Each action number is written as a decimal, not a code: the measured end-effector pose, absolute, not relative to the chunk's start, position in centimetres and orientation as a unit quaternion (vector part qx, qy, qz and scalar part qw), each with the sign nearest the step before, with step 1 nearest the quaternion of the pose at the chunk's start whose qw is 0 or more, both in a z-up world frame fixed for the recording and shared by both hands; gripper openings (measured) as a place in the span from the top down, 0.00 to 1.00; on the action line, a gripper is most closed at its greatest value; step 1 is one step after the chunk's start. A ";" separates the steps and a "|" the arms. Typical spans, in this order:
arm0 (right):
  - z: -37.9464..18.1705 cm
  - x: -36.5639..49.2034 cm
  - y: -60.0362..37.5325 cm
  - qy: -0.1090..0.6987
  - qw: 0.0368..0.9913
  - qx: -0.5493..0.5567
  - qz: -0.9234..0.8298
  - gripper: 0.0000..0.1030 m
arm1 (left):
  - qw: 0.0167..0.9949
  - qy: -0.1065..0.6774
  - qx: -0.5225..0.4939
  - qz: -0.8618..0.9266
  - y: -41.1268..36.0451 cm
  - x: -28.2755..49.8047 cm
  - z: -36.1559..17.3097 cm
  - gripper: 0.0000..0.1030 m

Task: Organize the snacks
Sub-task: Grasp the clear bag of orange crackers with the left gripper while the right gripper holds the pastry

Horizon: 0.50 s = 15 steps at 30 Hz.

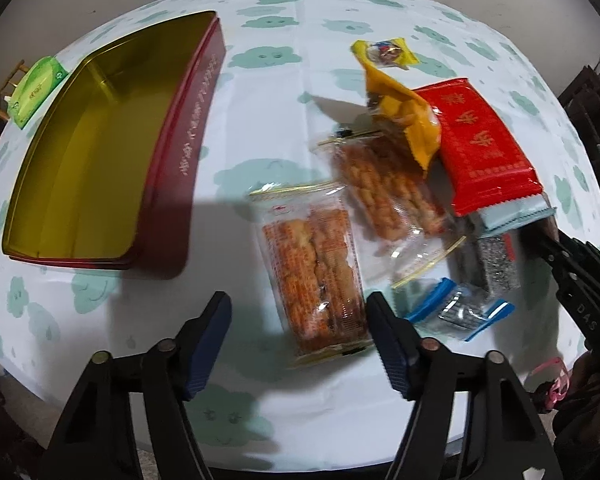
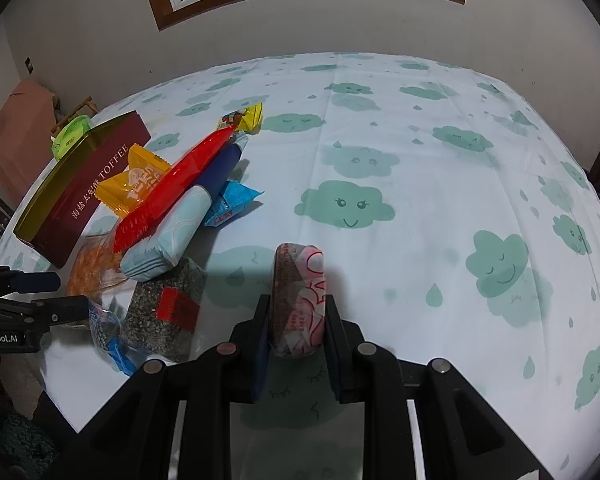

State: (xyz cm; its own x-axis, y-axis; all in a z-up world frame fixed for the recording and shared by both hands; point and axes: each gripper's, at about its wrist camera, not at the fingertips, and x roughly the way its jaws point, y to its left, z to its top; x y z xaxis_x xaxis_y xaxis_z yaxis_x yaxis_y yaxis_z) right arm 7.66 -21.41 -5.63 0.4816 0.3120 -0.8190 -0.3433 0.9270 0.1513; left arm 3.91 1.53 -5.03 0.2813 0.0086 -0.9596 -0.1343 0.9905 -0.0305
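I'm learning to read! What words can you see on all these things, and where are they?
"TOFFEE", after Chinese characters too blurred to read: side of the dark red tin.
"enRobot.AI", its start cut off: left gripper.
"DAS": right gripper.
Gold characters on the red packet: not legible.
Print on the orange packet, blue packet and held pink snack: too blurred.

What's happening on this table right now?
A person with two handheld grippers is sorting snacks on a cloud-print tablecloth. The right gripper is shut on a pink-and-brown wrapped snack, held above the cloth. The left gripper hangs open over a clear packet of orange biscuits, not pressing it. The open maroon toffee tin with a gold inside holds nothing yet; the other packets lie piled beside it.
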 end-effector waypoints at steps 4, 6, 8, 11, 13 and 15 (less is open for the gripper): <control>-5.6 7.7 -21.5 0.472 0.861 -0.014 0.190 0.77 | 0.797 0.601 -0.047 0.042 1.7 4.0 -5.2 0.38; -5.7 7.7 -21.5 0.472 0.861 -0.013 0.190 0.77 | 0.798 0.600 -0.038 0.040 1.5 4.3 -5.2 0.38; -5.7 7.7 -21.4 0.473 0.860 -0.014 0.191 0.77 | 0.799 0.599 -0.031 0.040 1.3 4.7 -5.3 0.38; -5.6 7.7 -21.4 0.473 0.860 -0.014 0.191 0.77 | 0.798 0.601 -0.025 0.037 1.1 5.2 -5.6 0.47; -5.6 7.7 -21.4 0.473 0.860 -0.013 0.190 0.77 | 0.798 0.601 -0.030 0.031 1.2 5.3 -5.6 0.52; -5.7 7.7 -21.4 0.473 0.860 -0.014 0.190 0.77 | 0.798 0.601 -0.031 0.027 1.1 5.4 -5.6 0.60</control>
State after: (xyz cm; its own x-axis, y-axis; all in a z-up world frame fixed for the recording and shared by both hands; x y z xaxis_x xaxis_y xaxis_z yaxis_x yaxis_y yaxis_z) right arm 7.74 -21.39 -5.66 0.4801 0.3140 -0.8191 -0.3402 0.9273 0.1561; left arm 5.40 1.12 -5.56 0.2766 0.0061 -0.9610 -0.0801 0.9966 -0.0168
